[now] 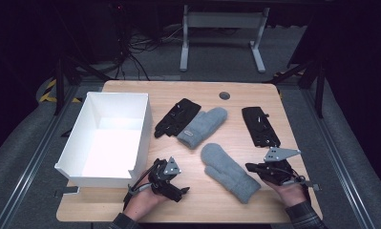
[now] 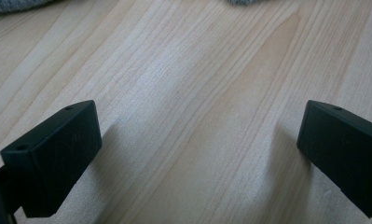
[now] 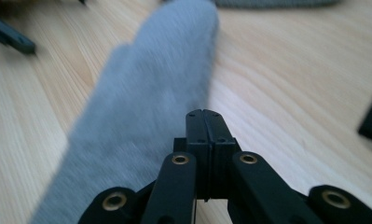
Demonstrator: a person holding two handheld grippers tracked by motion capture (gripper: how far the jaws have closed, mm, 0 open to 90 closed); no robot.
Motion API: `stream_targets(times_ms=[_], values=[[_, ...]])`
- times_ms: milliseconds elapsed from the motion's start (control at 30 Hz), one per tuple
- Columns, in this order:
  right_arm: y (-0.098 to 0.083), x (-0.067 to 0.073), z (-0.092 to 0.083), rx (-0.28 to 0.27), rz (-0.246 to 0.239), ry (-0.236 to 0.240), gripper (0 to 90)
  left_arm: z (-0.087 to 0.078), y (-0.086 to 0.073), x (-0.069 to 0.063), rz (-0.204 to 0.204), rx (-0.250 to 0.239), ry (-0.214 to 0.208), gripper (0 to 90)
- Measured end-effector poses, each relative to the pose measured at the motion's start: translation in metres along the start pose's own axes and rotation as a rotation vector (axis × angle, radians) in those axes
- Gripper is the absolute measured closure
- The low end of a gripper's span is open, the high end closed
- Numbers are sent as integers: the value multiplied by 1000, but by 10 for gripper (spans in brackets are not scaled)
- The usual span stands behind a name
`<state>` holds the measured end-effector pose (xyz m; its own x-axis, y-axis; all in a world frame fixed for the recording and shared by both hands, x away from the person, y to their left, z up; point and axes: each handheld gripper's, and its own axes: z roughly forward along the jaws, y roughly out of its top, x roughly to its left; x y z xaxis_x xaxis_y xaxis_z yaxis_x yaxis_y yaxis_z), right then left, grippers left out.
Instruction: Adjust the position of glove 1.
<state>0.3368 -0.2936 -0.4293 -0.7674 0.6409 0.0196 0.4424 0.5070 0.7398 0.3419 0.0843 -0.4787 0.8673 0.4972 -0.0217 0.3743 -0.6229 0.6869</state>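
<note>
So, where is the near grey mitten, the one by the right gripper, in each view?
High view: the near grey mitten lies low and right of centre, beside the right gripper.
Right gripper view: it runs from bottom left up to top centre, just left of the shut jaws.
Left gripper view: a grey scrap at the top edge may be it; I cannot tell.
Shared landmark: the wooden table.

Looks like a lab or test bay to me, not a home: I see a light wooden table (image 1: pixel 131 210) boxed in by metal floor rails (image 1: pixel 30 157) with yellow-black hazard tape (image 1: pixel 48 90) at one corner. Behind it there's a loose bundle of cables (image 1: pixel 140 52) on grey carpet and a white-legged desk frame (image 1: pixel 221 33), all under dim, blacked-out surroundings.
</note>
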Motion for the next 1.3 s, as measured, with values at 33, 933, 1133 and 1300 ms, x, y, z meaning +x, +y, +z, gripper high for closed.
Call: stream_targets(times_ms=[33, 933, 1133, 1300], values=[[-3, -2, 0, 13, -4, -1, 900, 0, 0, 0, 0, 0, 0, 1], [-11, 43, 17, 124, -122, 209, 900, 0, 0, 0, -2, -2, 2, 1], [-7, 51, 24, 125, -137, 241, 900, -8, 20, -9, -1, -11, 60, 357], [-3, 53, 27, 123, -145, 257, 900, 3, 38, -9, -23, 18, 25, 682]])
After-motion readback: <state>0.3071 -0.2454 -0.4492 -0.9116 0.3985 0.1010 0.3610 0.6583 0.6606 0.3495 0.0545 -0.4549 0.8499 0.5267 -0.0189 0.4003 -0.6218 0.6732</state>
